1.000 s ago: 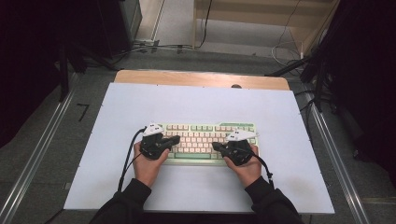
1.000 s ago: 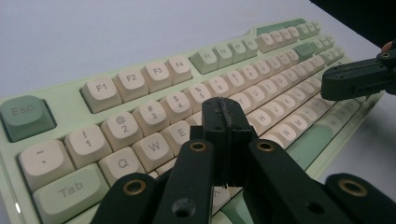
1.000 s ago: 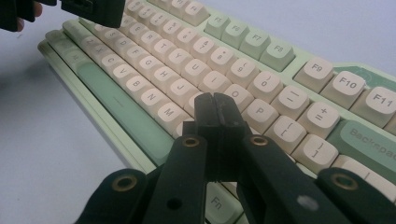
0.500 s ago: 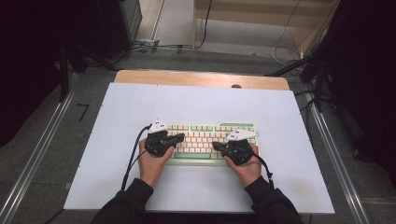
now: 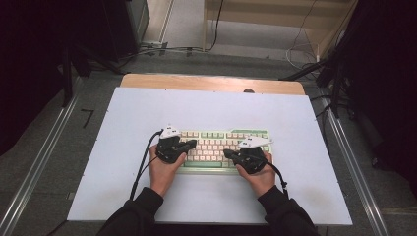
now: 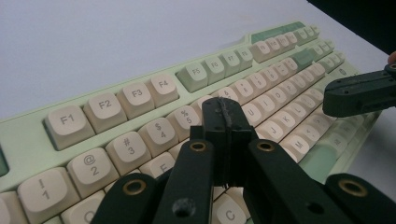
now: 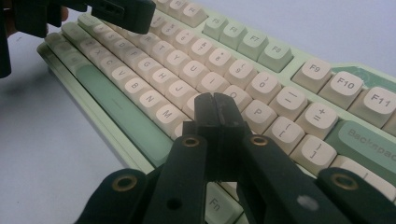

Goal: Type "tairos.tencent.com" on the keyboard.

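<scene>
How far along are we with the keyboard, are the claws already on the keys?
Done: both claws are shut and brought over the keyboard, so they can act as pointed tips. In hand: the left claw hangs over the number and upper letter rows near the 5 key; the right claw hangs near the O and P keys. Whether a key is pressed I cannot tell. Left: any typing; nothing shows what has been typed.

You have a pale green plastic keyboard point(image 5: 216, 147) with cream keycaps and darker green space and Backspace keys lying flat on the white desk point(image 5: 206, 110), near its front edge, its long side running left to right.
</scene>
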Available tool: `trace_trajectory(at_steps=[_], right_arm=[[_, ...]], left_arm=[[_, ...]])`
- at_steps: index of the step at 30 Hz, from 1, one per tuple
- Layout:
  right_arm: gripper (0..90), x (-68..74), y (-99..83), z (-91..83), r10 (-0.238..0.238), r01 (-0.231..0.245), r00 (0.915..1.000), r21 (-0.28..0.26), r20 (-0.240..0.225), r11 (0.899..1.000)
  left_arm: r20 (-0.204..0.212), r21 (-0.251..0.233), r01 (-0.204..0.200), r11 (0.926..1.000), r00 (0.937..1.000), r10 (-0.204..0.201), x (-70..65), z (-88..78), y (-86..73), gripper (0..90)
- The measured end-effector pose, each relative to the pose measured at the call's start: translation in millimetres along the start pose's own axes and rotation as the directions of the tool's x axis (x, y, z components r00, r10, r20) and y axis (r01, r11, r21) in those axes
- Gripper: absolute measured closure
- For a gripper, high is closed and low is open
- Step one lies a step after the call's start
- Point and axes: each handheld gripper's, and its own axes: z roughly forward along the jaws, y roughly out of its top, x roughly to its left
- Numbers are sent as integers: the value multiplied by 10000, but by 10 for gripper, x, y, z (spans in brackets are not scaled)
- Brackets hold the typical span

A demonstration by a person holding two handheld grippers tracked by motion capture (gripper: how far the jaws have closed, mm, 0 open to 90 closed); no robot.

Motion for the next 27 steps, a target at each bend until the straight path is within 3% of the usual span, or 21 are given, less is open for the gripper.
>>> trace_trajectory(at_steps=[27], right_arm=[[882,5,1,0,-28,28,10000,6,-21,10000]], left_arm=[[-40,269,-117,9996,9999,118,-32,139,-2,900]])
